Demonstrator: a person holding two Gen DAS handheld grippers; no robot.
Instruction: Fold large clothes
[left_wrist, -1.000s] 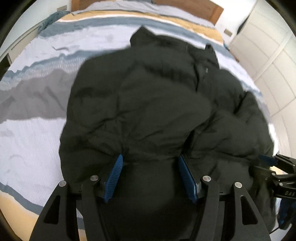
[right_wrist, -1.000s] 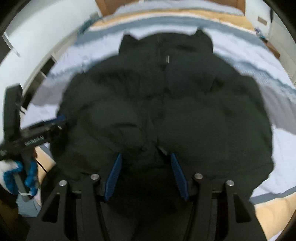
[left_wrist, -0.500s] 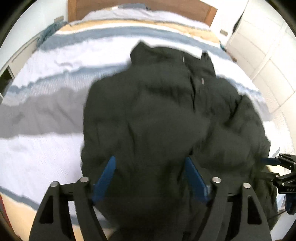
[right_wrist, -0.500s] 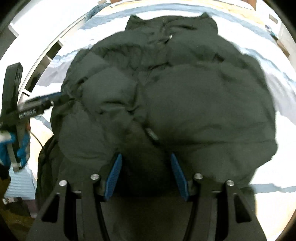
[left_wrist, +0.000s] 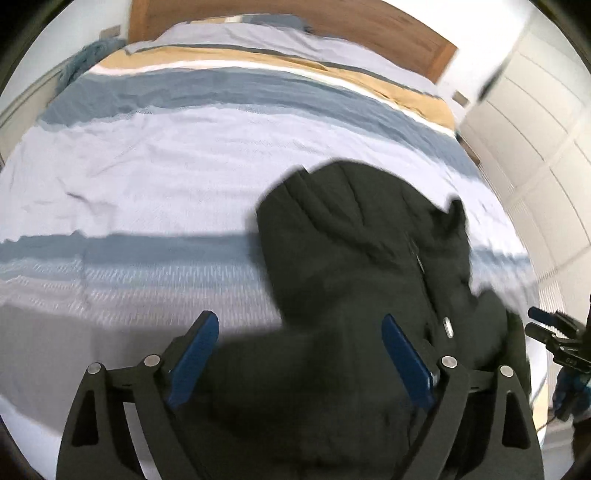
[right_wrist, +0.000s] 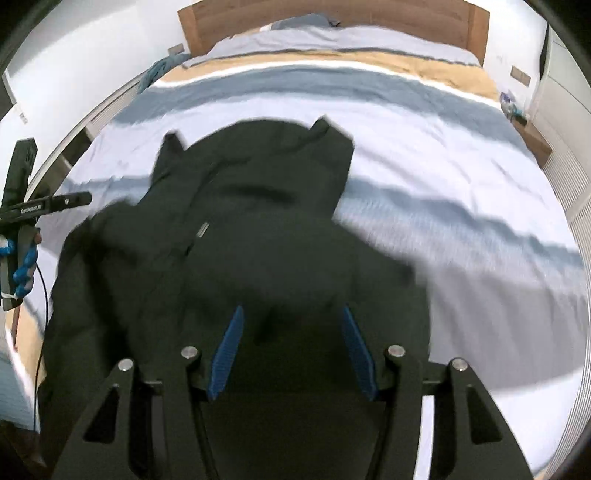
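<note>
A large black puffer jacket (left_wrist: 362, 280) lies on the striped bed, collar toward the headboard; it also shows in the right wrist view (right_wrist: 258, 229). My left gripper (left_wrist: 301, 332) has its blue pads wide apart over the jacket's lower part, with fabric between and below the jaws. My right gripper (right_wrist: 291, 325) also has its pads apart over the jacket's hem end. Whether either pad pinches fabric is hidden. Each gripper shows in the other's view: the right one (left_wrist: 554, 332), the left one (right_wrist: 40, 206).
The bed cover (left_wrist: 166, 177) has grey, blue, white and tan stripes. A wooden headboard (right_wrist: 369, 18) stands at the far end. White wardrobe doors (left_wrist: 535, 129) stand to the right. A bedside table (right_wrist: 532, 136) is at the far right.
Both grippers have pulled back and risen. The jacket now looks smaller and nearer the bed's foot, with much more bare cover showing. The left jaws have spread wider.
</note>
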